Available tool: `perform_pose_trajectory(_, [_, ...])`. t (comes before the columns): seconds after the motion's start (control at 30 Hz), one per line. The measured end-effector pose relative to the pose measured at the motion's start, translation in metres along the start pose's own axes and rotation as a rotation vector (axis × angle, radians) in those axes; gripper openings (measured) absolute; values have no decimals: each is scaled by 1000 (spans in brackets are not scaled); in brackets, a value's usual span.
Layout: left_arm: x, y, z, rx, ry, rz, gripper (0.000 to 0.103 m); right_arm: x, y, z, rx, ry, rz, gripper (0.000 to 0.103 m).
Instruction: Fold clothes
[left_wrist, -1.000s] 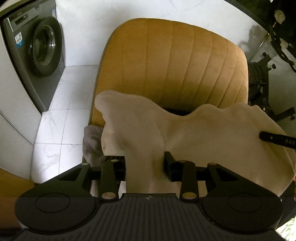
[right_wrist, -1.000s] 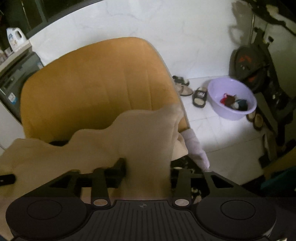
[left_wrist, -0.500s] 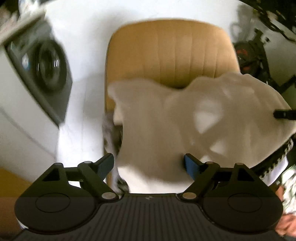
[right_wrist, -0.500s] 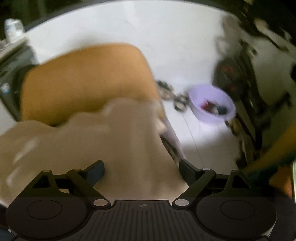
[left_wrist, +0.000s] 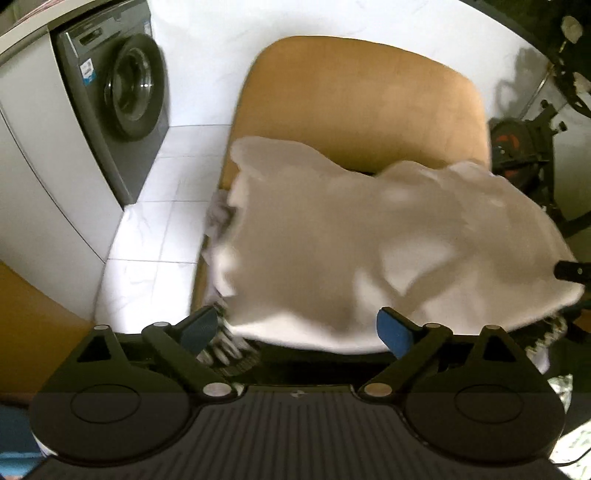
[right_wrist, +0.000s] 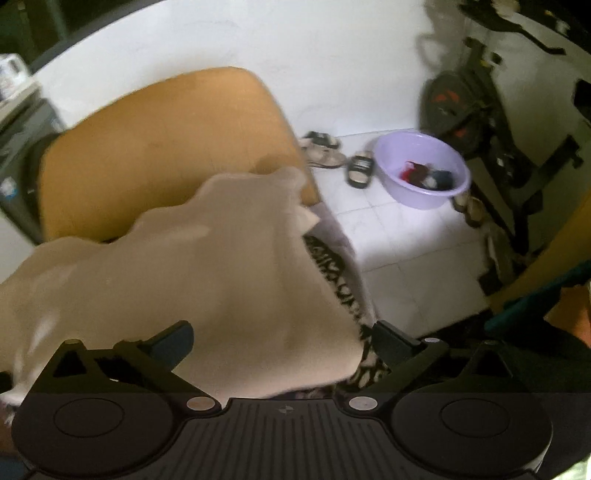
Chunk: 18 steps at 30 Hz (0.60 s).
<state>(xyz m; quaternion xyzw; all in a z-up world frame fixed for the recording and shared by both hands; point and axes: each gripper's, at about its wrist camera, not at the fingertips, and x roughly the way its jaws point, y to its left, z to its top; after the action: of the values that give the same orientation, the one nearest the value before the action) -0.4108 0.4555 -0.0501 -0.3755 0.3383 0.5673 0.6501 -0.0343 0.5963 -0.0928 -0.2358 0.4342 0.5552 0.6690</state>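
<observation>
Cloth first: a cream garment (left_wrist: 369, 240) lies spread over the seat of a mustard chair (left_wrist: 369, 99), its far edge riding up toward the backrest and its near edge hanging toward the cameras. It sits slack and rumpled, with soft ridges across the middle, which suggests it has been laid there to give a flat base for folding rather than being carried anywhere. Under it, at the seat's edges, other laundry pokes out: a pale grey piece (left_wrist: 218, 214) on the left side and a black-and-white patterned piece (right_wrist: 340, 280) on the right, so the seat seems to serve as the sorting pile as well.

The left tongs (left_wrist: 299, 328) have just been opening and now stand spread wide, the blue pads (left_wrist: 391, 330) well apart with the garment's near hem between them but not pinched. The right tongs (right_wrist: 280, 339) have likewise just been opening and are released, the cloth lying between the fingers without either pad pressing it (the blur along the fabric makes the exact hem hard to trace). Both point steeply down at the seat, one at each near corner, a fair position from which to take hold again for the first fold.

Farther out are a washing machine (left_wrist: 125, 96) to the left, a lilac basin (right_wrist: 421, 173) with a few small items, and sandals (right_wrist: 325, 155) on the white tiled floor (right_wrist: 399, 251).
</observation>
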Motion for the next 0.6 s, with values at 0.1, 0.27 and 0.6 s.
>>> perform_pose_trajectory(0.1, [-15, -18, -18, -3, 2, 2, 95, -23, -4, -5, -32, -14, 35, 102])
perform_pose_trajectory(0.27, [-41, -49, -49, 12, -19, 34, 95, -57, -24, -23, -61, -15, 53, 102])
perform_pose_trajectory(0.6, [-111, -100, -102, -22, -85, 58, 98, -129, -76, -68, -77, -52, 87, 102])
